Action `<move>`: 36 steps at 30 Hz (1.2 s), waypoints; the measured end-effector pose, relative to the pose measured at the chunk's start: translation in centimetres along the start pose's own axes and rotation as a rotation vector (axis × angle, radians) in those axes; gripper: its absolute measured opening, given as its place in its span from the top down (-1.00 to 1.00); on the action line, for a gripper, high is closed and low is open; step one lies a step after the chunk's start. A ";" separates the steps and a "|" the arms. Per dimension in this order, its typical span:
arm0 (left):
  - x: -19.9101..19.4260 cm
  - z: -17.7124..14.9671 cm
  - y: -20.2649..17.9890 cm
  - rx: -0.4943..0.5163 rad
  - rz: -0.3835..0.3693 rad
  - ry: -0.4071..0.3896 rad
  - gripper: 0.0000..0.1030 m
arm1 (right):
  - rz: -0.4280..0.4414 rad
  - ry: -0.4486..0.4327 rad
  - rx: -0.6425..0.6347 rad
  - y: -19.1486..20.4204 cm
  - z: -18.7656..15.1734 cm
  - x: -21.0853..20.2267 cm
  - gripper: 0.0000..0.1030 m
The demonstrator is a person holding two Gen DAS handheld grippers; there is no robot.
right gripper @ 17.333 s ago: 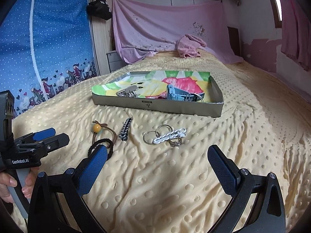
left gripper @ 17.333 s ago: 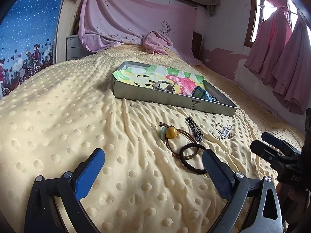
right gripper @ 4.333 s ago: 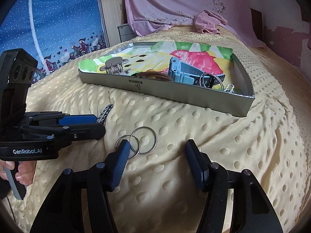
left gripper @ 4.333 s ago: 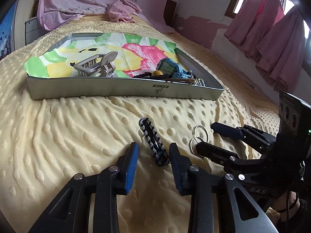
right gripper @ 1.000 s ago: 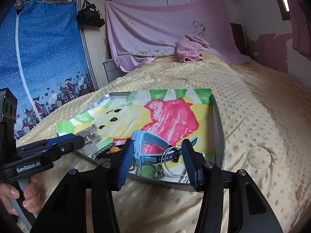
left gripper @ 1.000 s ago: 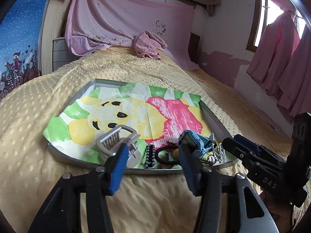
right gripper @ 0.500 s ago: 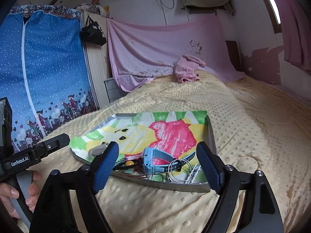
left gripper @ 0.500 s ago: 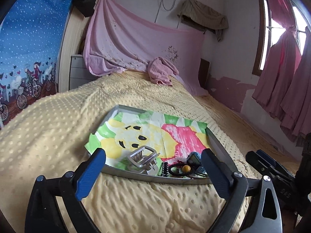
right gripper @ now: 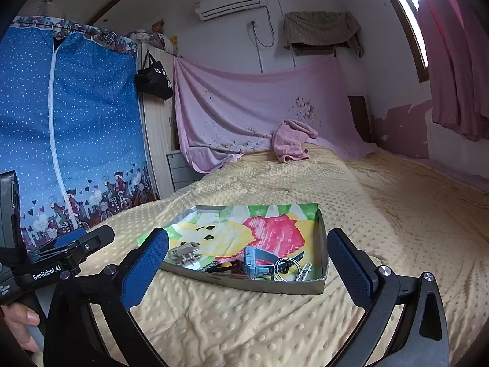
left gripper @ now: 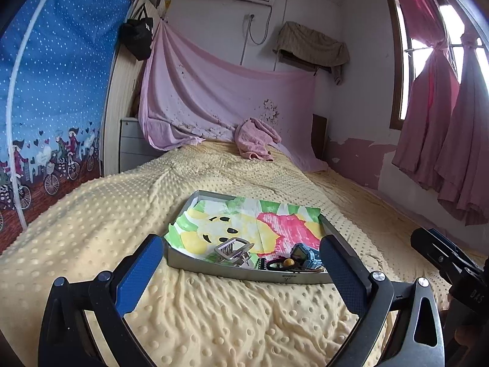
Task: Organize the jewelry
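On the yellow dotted bed cover (left gripper: pixel 214 312), as your left wrist camera shows it, the grey metal tray (left gripper: pixel 253 271) lies just beyond your left tongs (left gripper: pixel 241 266). These tongs are spread wide and they hold nothing; the two blue pads stand on either side of the tray's near wall. Inside the tray, on a coloured drawing, you see a silver hair clip (left gripper: pixel 233 249), a black beaded piece (left gripper: pixel 260 264), a dark hair tie with an orange bead (left gripper: pixel 287 262) and a blue watch (left gripper: pixel 305 253), all gathered at the near edge. Your right tongs (left gripper: pixel 440 255) come in at the right border, but from this side you cannot tell how far they are open.

From the right wrist camera, your right tongs (right gripper: pixel 247 263) are also wide open and empty, above the bed cover in front of the tray (right gripper: pixel 275 287). The blue watch (right gripper: pixel 259 260) lies beside the thin metal rings (right gripper: pixel 285 267) and a white chain piece (right gripper: pixel 304 270) in the near right corner. The silver hair clip (right gripper: pixel 183 252) is at the left. Your left tongs (right gripper: pixel 79 241) appear at the left side, seen edge-on.
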State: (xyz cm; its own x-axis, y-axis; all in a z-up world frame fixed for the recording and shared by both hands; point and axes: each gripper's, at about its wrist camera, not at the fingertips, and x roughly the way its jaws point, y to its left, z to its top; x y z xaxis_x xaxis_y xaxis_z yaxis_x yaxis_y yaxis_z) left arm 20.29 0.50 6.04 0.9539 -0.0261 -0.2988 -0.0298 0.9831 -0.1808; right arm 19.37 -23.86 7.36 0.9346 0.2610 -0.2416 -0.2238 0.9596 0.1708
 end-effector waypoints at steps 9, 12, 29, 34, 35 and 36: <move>-4.6 -0.7 0.9 0.021 0.004 -0.033 -1.00 | -0.006 -0.030 -0.017 2.2 -0.7 -4.7 -0.97; -6.0 -1.1 1.2 0.024 0.008 -0.034 -1.00 | -0.012 -0.041 -0.017 2.9 -1.1 -6.3 -0.97; -11.8 -4.7 2.7 0.085 0.009 0.017 -1.00 | -0.066 -0.015 -0.045 5.6 -5.2 -12.8 -0.97; -12.4 -6.0 2.8 0.088 0.011 0.023 -1.00 | -0.103 0.002 -0.055 5.4 -6.0 -13.8 -0.97; -12.5 -6.2 2.8 0.088 0.014 0.023 -1.00 | -0.109 0.004 -0.052 5.2 -6.2 -13.9 -0.97; -12.5 -6.4 2.8 0.087 0.016 0.022 -1.00 | -0.113 0.004 -0.051 5.0 -6.3 -14.1 -0.97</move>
State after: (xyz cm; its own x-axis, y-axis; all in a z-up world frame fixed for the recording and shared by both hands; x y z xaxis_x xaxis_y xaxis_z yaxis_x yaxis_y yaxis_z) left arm 6.38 2.45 3.30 0.9468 -0.0131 -0.3216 -0.0182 0.9954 -0.0939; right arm 3.38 -22.06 5.63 0.9535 0.1509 -0.2608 -0.1306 0.9870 0.0937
